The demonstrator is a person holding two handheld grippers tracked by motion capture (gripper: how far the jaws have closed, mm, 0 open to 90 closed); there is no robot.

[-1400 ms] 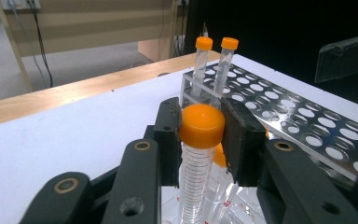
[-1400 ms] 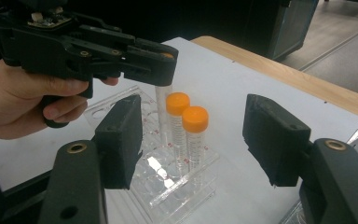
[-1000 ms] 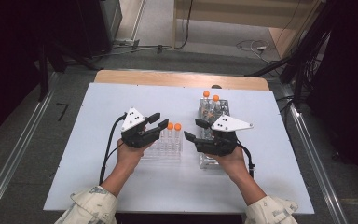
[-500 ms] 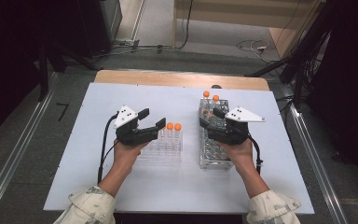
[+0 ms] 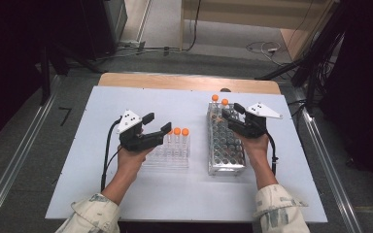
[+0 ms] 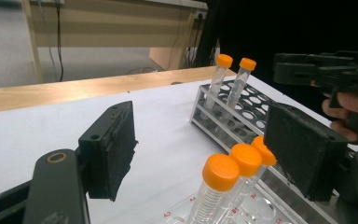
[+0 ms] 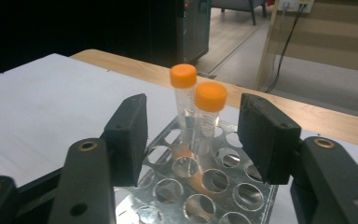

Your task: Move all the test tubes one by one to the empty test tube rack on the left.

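Now closing in: right hand-held gripper (image 7: pixel 193 140), empty, its parted jaws just narrowing, lines up on two capped tubes (image 7: pixel 196 112) in the metal rack (image 5: pixel 226 145), right of centre.
Off-centre pads could tip a tube; left hand-held gripper (image 5: pixel 158 132) hangs open, empty, beside three tubes (image 5: pixel 177 141) mid-desk (image 5: pixel 97 107).

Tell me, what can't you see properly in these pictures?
- Clear rack, high view: its left end is hidden under the left gripper.
- Third capped tube, left gripper view: half hidden behind that gripper's jaw pad.
- Metal rack, high view: the right gripper covers part of its far end.
- Hole labels on the clear rack, left gripper view: too small, and cut off by the bottom edge.
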